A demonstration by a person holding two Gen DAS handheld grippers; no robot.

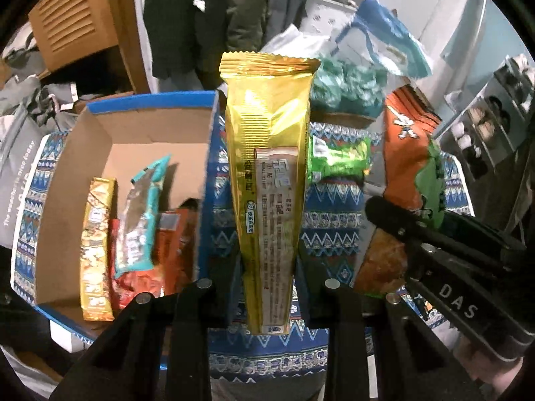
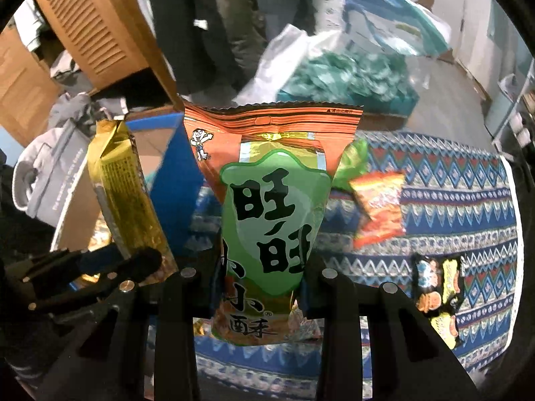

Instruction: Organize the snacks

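My left gripper is shut on a long gold snack packet, held upright above the patterned cloth just right of the cardboard box. The box holds several snacks, among them a gold bar and a teal packet. My right gripper is shut on an orange and green snack bag with large black characters. In the left wrist view that snack bag and the right gripper hang at the right. In the right wrist view the gold packet shows at the left.
A blue patterned cloth covers the table. On it lie a green packet, an orange packet and a yellow and black packet. Teal bags, hanging clothes and wooden furniture stand behind.
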